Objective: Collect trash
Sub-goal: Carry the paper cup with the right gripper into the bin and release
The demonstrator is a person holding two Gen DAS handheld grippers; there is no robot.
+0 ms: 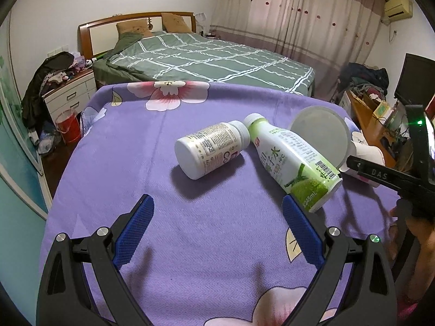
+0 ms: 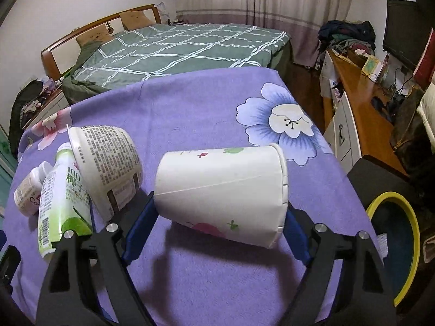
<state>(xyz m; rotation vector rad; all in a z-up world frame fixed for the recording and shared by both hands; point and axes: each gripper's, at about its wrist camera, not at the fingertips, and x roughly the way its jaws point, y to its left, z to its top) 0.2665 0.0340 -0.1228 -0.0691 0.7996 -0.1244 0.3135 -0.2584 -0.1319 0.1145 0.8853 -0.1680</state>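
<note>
On the purple flowered cloth (image 1: 190,231) lie a white pill bottle (image 1: 210,149), a green-and-white coconut water bottle (image 1: 293,160) and a white printed tub (image 2: 108,165) on its side. My left gripper (image 1: 217,212) is open and empty just short of the two bottles. My right gripper (image 2: 220,214) is shut on a white paper cup (image 2: 223,190) with small fruit prints, held sideways by its two ends above the cloth. In the left wrist view the right gripper (image 1: 386,176) enters from the right beside the tub (image 1: 320,133).
A yellow-rimmed bin (image 2: 394,247) with a dark inside stands low at the right of the table. A wooden desk (image 2: 361,108) with clutter runs along the right. A green plaid bed (image 1: 206,59) lies beyond the table. A red bucket (image 1: 68,126) sits on the floor at left.
</note>
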